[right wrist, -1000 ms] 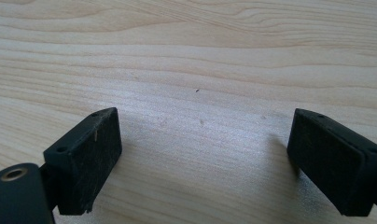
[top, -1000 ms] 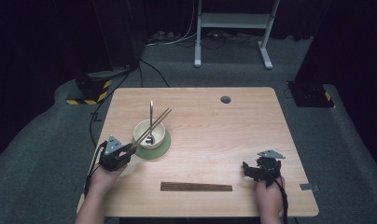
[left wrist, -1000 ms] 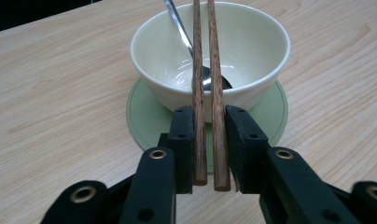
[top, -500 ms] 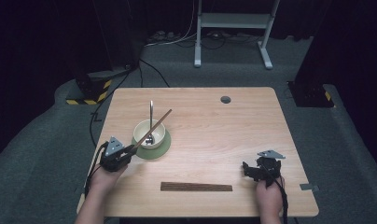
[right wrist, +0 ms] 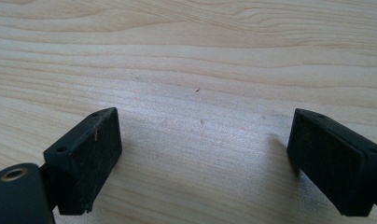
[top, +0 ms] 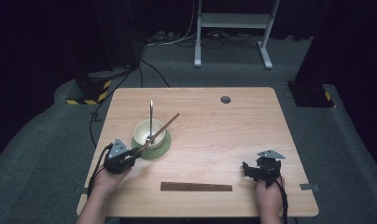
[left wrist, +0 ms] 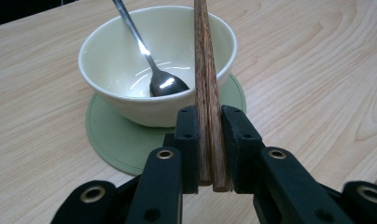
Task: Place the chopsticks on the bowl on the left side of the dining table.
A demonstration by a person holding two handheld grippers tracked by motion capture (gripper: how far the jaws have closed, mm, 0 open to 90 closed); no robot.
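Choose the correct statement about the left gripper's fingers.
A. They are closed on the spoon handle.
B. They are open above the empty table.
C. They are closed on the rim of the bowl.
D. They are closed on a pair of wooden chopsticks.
D: in the left gripper view, the left gripper clamps the wooden chopsticks, while the spoon rests untouched in the bowl.
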